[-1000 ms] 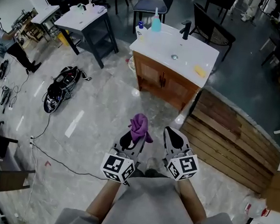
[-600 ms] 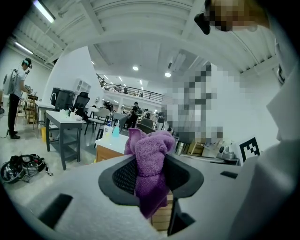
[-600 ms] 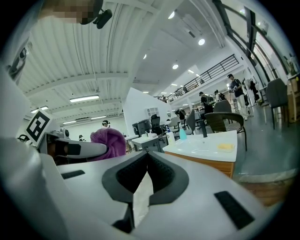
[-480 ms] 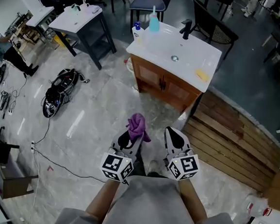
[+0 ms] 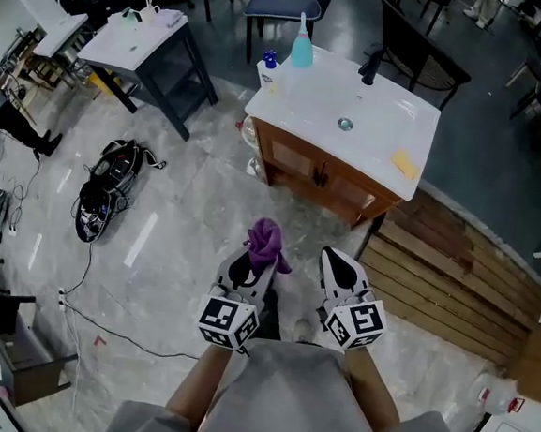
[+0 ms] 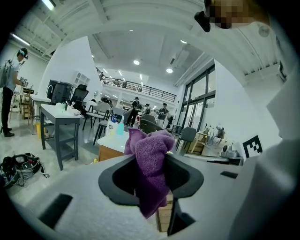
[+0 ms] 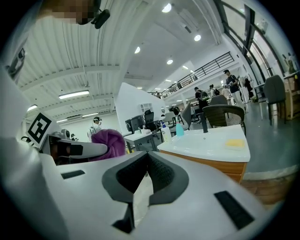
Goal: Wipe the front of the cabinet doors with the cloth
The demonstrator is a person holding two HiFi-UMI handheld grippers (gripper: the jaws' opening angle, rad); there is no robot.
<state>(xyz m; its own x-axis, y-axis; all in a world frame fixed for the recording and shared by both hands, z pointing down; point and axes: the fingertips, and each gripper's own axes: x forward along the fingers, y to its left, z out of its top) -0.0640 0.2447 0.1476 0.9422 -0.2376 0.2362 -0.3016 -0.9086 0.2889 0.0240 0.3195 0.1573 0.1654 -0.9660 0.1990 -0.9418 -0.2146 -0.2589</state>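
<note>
Two grippers are hovering well short of the cabinet doors [image 5: 299,163]: the left gripper [image 5: 257,259] is clamping the purple cloth [image 5: 266,241], while the right gripper [image 5: 337,259] is pressing its jaws together on nothing. Bottles [image 5: 302,49] and a yellow sponge [image 5: 404,164] are sitting on the cabinet's top.

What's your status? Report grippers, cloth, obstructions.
Left gripper shut on purple cloth. Right gripper shut, empty. Cabinet doors ahead, untouched. Only floor between.

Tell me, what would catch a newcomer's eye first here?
The bright purple terry cloth pinched in the left gripper stands out, low in the head view's middle. Ahead stands the brown wooden cabinet with a white sink top; the right gripper is shut, empty.
</note>
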